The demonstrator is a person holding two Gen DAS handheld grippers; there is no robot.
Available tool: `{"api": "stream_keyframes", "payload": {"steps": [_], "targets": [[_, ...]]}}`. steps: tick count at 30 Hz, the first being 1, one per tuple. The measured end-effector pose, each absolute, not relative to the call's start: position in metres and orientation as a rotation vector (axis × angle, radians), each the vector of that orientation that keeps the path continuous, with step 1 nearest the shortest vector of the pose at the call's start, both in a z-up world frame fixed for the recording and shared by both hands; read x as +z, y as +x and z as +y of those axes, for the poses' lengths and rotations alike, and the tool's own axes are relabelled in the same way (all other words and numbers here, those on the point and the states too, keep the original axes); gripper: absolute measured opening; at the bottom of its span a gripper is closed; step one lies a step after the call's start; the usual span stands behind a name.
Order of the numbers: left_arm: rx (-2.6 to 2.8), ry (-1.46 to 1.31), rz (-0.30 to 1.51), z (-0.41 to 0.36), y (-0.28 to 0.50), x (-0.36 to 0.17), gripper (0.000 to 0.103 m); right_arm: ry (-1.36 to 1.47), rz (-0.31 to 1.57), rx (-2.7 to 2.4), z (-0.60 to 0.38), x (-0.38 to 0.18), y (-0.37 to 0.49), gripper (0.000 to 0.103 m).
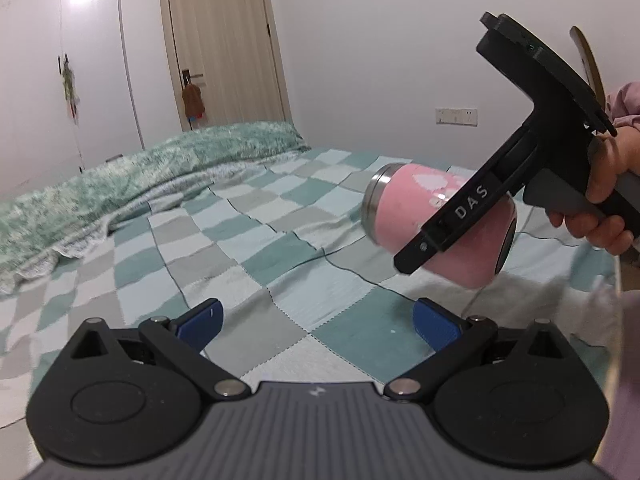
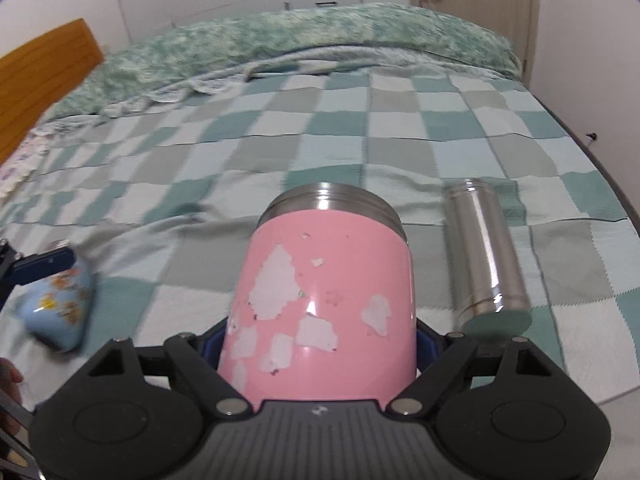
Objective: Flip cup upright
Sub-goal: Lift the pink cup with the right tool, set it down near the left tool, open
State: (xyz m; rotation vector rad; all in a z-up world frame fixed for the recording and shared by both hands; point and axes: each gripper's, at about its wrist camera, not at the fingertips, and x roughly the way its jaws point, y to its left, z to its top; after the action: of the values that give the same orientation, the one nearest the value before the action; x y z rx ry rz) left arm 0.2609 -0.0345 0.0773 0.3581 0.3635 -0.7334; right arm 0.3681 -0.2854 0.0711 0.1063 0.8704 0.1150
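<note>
A pink cup point(image 2: 324, 300) with chipped paint and a steel rim is clamped between the blue pads of my right gripper point(image 2: 320, 344). It is held off the bed, lying roughly level with its steel rim pointing away from me. In the left wrist view the same pink cup point(image 1: 416, 208) hangs above the checked bedspread point(image 1: 256, 240), gripped by my right gripper point(image 1: 452, 220) from the right. My left gripper point(image 1: 316, 322) is open and empty, low over the bedspread, to the left of the cup.
A steel flask point(image 2: 486, 252) lies on its side to the right. A light blue patterned mug point(image 2: 60, 304) lies tipped at the left, beside a blue finger point(image 2: 44, 266) of my left gripper. A green blanket point(image 2: 280, 40) is bunched at the far side. A wooden headboard point(image 2: 36, 76) stands at left.
</note>
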Motion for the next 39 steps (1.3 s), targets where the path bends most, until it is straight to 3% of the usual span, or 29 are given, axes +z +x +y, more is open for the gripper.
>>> {"api": "stream_keyframes", "payload": {"steps": [7,15,24,33,39], "targets": [[-0.687,0.375,0.357,-0.007,0.195,0.096,0.103,0.114,0.872,0.221,-0.24,0.085,0.314,0.085],[-0.59,0.333,0.41,0.029,0.135,0.088,0.103,0.12,0.935,0.295,-0.197,0.062,0.27,0.085],[-0.448,0.254,0.488,0.053,0.103,0.06,0.103,0.131,1.018,0.226,-0.184,0.006,0.265,0.085],[-0.405,0.222,0.509,0.052,0.088,0.055,0.103,0.121,1.01,0.21,-0.181,0.005,0.263,0.086],[-0.367,0.215,0.514,0.045,0.081,0.063,0.103,0.121,0.975,0.288,-0.19,0.02,0.257,0.098]]}}
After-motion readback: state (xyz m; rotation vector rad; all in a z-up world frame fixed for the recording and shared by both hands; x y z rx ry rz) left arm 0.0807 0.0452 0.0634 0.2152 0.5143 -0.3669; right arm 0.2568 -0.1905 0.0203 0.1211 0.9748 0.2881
